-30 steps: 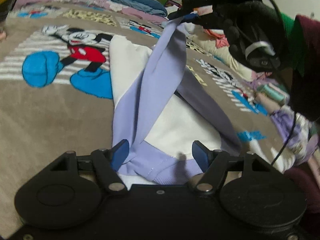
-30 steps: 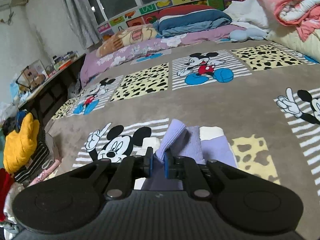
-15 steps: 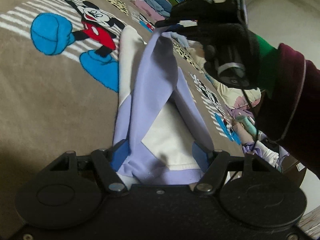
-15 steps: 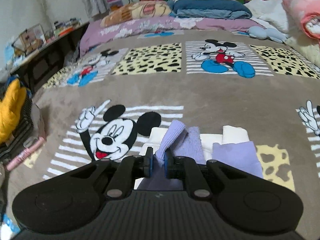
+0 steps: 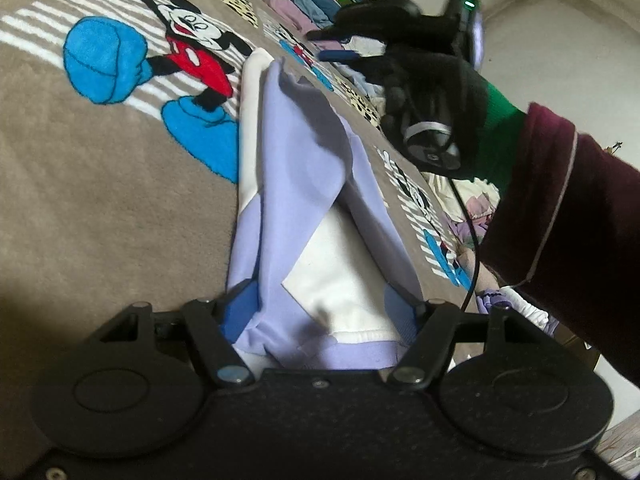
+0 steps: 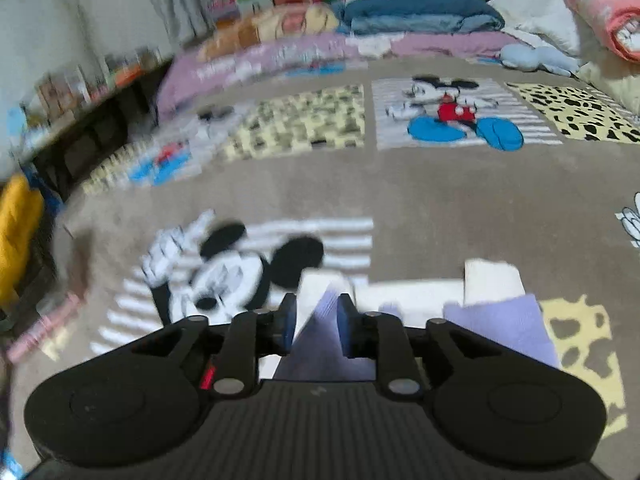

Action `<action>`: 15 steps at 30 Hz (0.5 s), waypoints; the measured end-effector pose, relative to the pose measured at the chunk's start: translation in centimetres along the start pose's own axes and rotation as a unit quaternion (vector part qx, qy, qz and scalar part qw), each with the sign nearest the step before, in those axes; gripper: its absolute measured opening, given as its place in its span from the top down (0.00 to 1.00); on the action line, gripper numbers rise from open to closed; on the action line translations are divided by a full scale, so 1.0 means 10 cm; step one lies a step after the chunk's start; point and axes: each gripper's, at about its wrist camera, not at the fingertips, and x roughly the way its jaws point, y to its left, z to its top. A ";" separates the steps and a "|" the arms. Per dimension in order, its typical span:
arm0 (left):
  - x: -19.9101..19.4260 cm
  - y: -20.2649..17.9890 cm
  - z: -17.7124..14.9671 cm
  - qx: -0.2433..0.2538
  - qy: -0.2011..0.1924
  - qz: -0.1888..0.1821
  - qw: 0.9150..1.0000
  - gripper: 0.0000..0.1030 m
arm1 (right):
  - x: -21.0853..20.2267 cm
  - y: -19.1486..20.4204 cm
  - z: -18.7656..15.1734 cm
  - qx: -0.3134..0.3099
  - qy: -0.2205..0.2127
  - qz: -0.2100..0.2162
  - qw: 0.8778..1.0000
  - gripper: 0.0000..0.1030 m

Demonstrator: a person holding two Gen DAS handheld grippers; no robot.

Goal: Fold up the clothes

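While the white-and-lavender knit garment lies flat on the taupe plush blanket printed with cartoon mice, its ribbed lavender hem sits nearest, at the blanket's near edge, between the blue-padded fingers of the left gripper. That gripper's jaws stand wide apart, one pad at each side of the hem; I cannot tell whether the pads press the cloth. The body is white with lavender panels, and one long lavender sleeve runs from the hem diagonally up across it toward the far end, where its cuff flops loosely just below the right gripper. A hand in a black glove with a green cuff, under a maroon sleeve, carries that gripper. In the right wrist view the right gripper's jaws have just been opening: they stand apart with the lavender cuff between them, and the pads no longer pinch it. A second lavender panel lies flat beside it over the white cloth.

By count: one garment, two grippers, one gloved hand in view. Farther off, toward the blanket's far edge, lie a row of folded bedding in blue, pink and orange and one rolled pink quilt at the far right corner.
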 end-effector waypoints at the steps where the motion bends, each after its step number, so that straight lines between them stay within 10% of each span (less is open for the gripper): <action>1: 0.00 0.00 0.00 -0.002 0.000 -0.001 1.000 0.33 | -0.06 -0.04 0.02 0.007 -0.011 0.006 1.000 0.67; 11: 0.02 0.04 0.01 -0.016 -0.003 -0.005 1.000 0.33 | -0.35 0.00 -0.41 -0.139 0.009 0.060 0.988 0.66; 15: 0.00 0.05 0.03 -0.016 -0.003 -0.010 1.000 0.32 | -0.08 0.22 -0.71 -0.225 0.079 0.010 0.971 0.66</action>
